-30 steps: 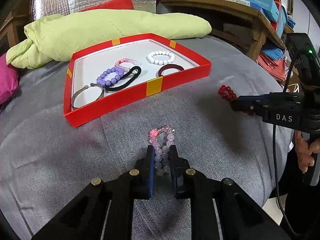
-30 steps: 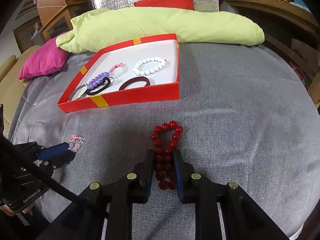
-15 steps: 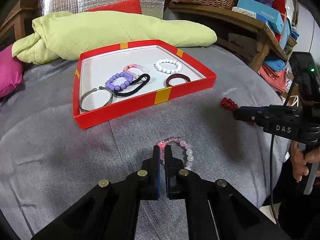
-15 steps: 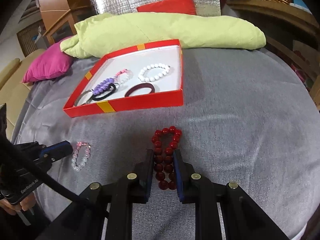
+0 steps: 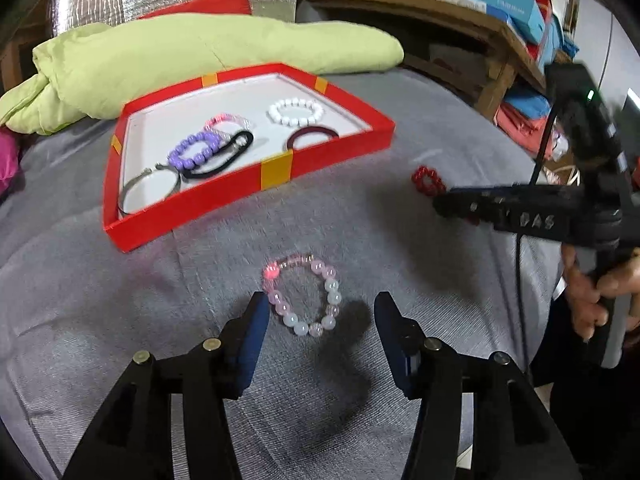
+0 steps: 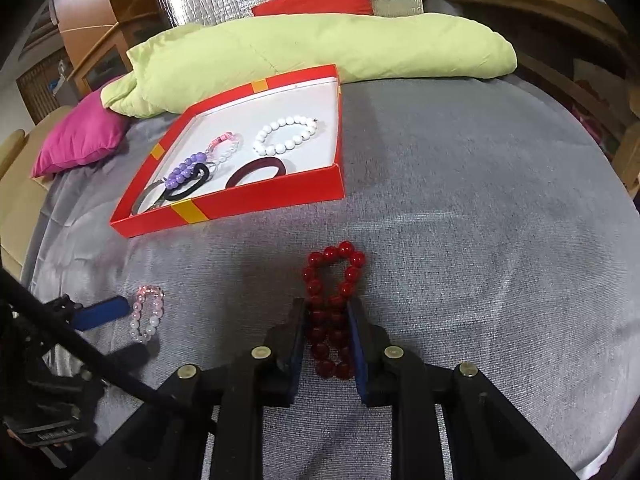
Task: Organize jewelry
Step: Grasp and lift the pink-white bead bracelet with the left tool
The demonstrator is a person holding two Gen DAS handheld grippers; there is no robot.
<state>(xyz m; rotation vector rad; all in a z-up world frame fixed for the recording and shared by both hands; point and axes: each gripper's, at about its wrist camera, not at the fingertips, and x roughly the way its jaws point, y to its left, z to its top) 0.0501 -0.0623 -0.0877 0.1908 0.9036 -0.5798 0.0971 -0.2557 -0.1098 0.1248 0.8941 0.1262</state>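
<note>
My left hand-held gripper point(image 5: 318, 334) is spreading around the pink bracelet point(image 5: 303, 295), which lies loose on the near grey cover, while my right hand-held gripper point(image 6: 327, 334), just easing, pinches the red bracelet point(image 6: 333, 304) bound for the far red tray point(image 6: 280, 202).

Grey cloth surface point(image 6: 460, 200) with red tray point(image 6: 256, 206), pink-white bracelet point(image 5: 306, 300), red bead bracelet point(image 6: 334, 300), green quilt point(image 6: 320, 48).

Your left gripper point(image 5: 318, 312) points steeply down with its jaws opening, blue pads clear of what lies between them. Your right gripper point(image 6: 329, 314) tilts down likewise, its jaws starting to part, pads against the dark red bead bracelet point(image 6: 334, 280) between them.
</note>
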